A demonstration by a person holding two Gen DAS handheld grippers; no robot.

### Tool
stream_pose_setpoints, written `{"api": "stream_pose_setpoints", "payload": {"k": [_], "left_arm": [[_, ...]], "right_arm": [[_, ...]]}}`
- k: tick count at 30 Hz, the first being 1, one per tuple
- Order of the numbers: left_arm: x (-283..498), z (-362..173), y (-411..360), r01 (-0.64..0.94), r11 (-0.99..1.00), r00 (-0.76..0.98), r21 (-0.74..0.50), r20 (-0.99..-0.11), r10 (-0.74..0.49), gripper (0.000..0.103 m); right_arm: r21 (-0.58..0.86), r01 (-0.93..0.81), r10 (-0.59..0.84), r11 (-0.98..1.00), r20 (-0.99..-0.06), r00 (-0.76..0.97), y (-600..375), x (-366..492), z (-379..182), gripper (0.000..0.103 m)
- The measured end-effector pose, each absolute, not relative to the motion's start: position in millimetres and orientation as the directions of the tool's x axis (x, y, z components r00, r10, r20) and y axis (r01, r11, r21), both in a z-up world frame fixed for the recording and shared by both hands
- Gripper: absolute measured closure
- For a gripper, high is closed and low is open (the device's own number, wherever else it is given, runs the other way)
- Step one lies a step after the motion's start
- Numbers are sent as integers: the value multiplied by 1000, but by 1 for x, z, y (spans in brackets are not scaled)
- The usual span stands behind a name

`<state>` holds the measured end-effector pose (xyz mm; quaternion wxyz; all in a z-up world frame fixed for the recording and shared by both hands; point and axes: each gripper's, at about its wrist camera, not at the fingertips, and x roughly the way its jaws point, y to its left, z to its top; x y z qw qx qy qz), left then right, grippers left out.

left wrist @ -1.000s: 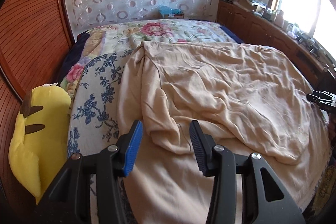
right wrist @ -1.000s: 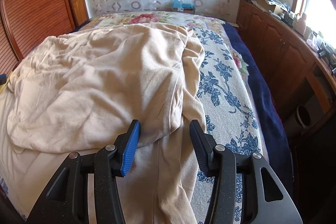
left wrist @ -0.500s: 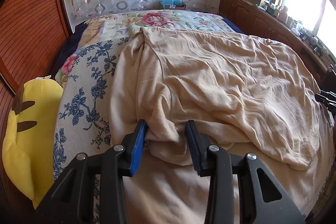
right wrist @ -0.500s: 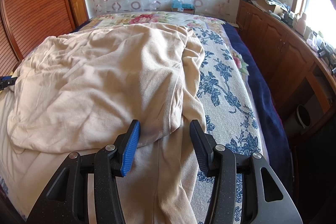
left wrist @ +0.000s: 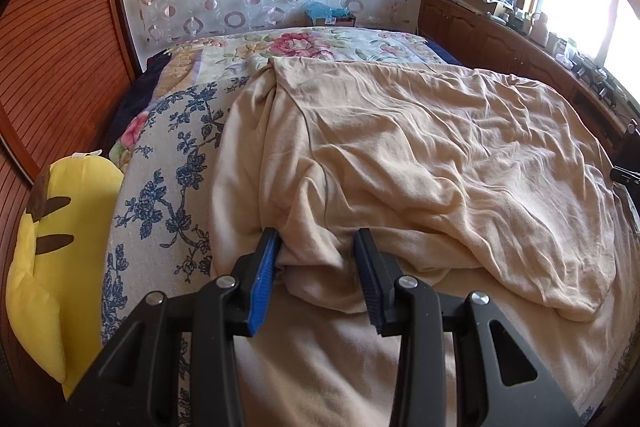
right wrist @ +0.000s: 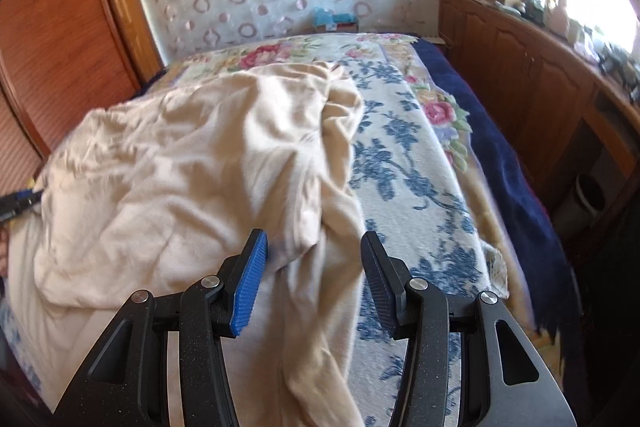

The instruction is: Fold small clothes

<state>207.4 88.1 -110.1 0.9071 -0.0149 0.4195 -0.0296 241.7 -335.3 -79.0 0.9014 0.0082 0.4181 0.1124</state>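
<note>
A large cream garment (left wrist: 420, 155) lies crumpled and partly folded over itself on the bed; it also shows in the right wrist view (right wrist: 208, 163). My left gripper (left wrist: 318, 251) is open, and a bunched corner of the cream fabric sits between its jaws at the garment's near left fold. My right gripper (right wrist: 314, 247) is open at the garment's near right edge, with a fold of cloth just ahead between the fingertips. The left gripper's tip (right wrist: 16, 201) shows at the far left of the right wrist view.
The bed has a blue-flowered cover (right wrist: 412, 187) and a dark blue blanket (right wrist: 516, 163) at its right side. A yellow plush toy (left wrist: 52, 243) lies at the bed's left edge. Wooden cabinets (right wrist: 532, 75) with clutter run along the right wall. A wooden wardrobe (left wrist: 52, 39) stands left.
My left gripper moved forward and down onto the garment's near left fold, so cloth now sits between its jaws. My right gripper shifted forward toward the right fold; its view is blurred from motion.
</note>
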Motion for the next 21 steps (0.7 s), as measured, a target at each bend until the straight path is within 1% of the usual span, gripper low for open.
{"api": "stream_pose_setpoints", "payload": {"k": [5,6,7,8,9,10,12,13,14,15,17,21], "left_arm": [[208,-110,88,41,997,647,-58,-759,-71,65],[207,-109,90,41,997,649,-63,-757,-74,67],[207,-109,91,37,997,653,-61,-754,-70,78],[206,-108,90,34,998,658,-51,-750,-61,91],[204,-106,90,46,998,663,-50,-746,-68,95],[203,-105,89,57,997,663,-53,-745,-77,96],[199,-99,85,74,997,670,-34,-738,-75,98],[198,-97,84,81,996,671,-33,-737,-79,99],[197,-93,83,85,996,674,-33,-734,-82,99],[196,-89,82,85,996,680,-34,-728,-82,99],[193,-78,86,83,995,698,-47,-710,-92,99],[179,-59,94,76,995,735,-61,-671,-97,100]], "right_arm": [[115,-258,252,959,-762,596,-322,243,-74,60],[106,-265,248,958,-767,591,-318,245,-74,60],[84,-269,232,959,-776,587,-313,248,-75,61],[56,-270,210,961,-785,583,-308,252,-75,62],[37,-267,191,963,-791,581,-305,257,-76,63],[23,-259,175,966,-795,580,-303,259,-78,64],[-14,-243,133,970,-806,577,-300,266,-79,74],[-11,-250,140,968,-806,575,-299,267,-80,80],[-6,-262,152,965,-803,576,-297,267,-79,91],[-18,-278,154,960,-798,583,-294,266,-77,96],[-41,-291,153,956,-778,610,-290,261,-71,99],[-36,-303,181,952,-732,657,-287,249,-52,101]]}}
